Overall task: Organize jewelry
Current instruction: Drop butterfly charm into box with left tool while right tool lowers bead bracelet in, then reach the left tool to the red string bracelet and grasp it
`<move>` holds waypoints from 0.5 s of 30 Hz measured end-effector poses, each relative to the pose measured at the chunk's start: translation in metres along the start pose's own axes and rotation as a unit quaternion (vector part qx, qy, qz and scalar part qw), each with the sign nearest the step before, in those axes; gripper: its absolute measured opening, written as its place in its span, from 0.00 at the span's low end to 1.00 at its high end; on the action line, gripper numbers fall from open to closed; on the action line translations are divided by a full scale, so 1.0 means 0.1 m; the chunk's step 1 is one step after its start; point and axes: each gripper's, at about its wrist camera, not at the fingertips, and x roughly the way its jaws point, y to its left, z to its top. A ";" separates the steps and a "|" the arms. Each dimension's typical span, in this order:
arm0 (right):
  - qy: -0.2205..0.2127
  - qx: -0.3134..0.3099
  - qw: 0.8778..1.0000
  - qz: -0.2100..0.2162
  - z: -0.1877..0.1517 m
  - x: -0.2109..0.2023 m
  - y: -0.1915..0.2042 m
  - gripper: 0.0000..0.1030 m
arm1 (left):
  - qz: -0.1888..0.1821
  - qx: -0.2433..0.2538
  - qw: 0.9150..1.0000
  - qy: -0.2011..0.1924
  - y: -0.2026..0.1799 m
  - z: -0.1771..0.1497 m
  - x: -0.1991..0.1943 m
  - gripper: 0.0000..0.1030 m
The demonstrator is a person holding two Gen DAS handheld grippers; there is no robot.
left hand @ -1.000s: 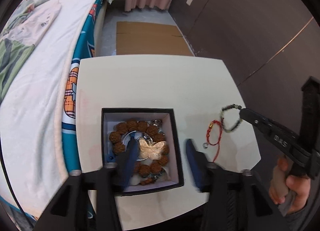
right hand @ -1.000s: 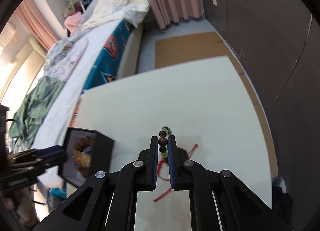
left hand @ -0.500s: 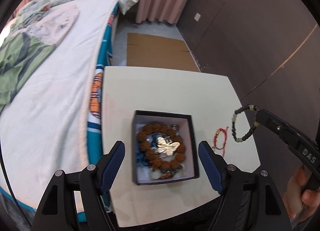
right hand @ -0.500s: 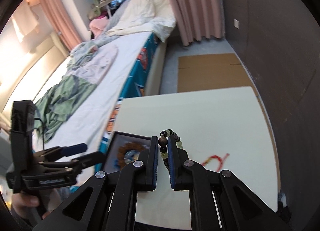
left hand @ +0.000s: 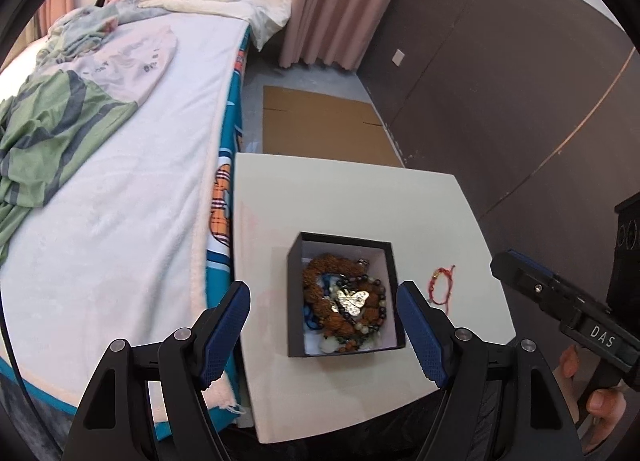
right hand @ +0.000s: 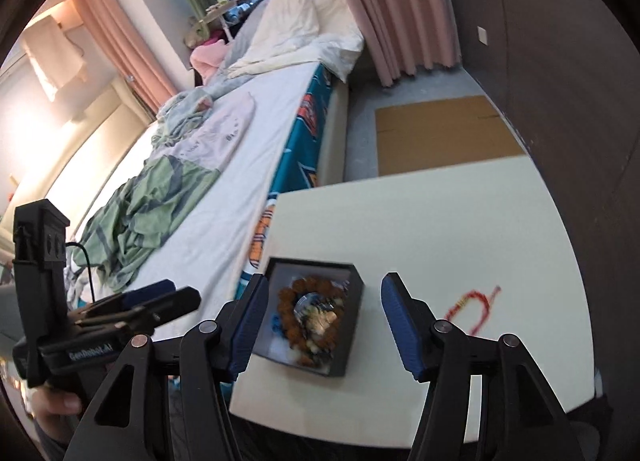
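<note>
Black jewelry box [left hand: 344, 349], open, on white table [left hand: 352, 189]: holds brown bead bracelet [left hand: 320, 267], gold butterfly piece [left hand: 352, 300], dark-and-pale beaded bracelet [left hand: 370, 327]. Red cord bracelet [left hand: 443, 287] lies on table just right of box. Left gripper [left hand: 324, 335]: jaws apart, empty; right gripper [right hand: 320, 327]: jaws opening, nothing between.
</note>
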 end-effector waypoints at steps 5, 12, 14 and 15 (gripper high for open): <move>-0.003 0.022 1.000 -0.007 -0.13 -0.17 -0.27 0.57 | -0.009 0.018 1.000 0.006 -0.20 -0.03 0.04 0.74; -0.003 0.062 0.998 -0.020 -0.30 -0.32 -0.70 0.64 | -0.017 0.051 0.998 0.015 -0.58 -0.07 0.15 0.74; -0.001 0.073 0.997 -0.024 -0.36 -0.34 -0.82 0.64 | -0.017 0.063 0.998 0.019 -0.69 -0.07 0.20 0.74; 0.001 0.078 0.997 -0.024 -0.38 -0.35 -0.88 0.64 | -0.017 0.067 0.997 0.020 -0.73 -0.07 0.22 0.74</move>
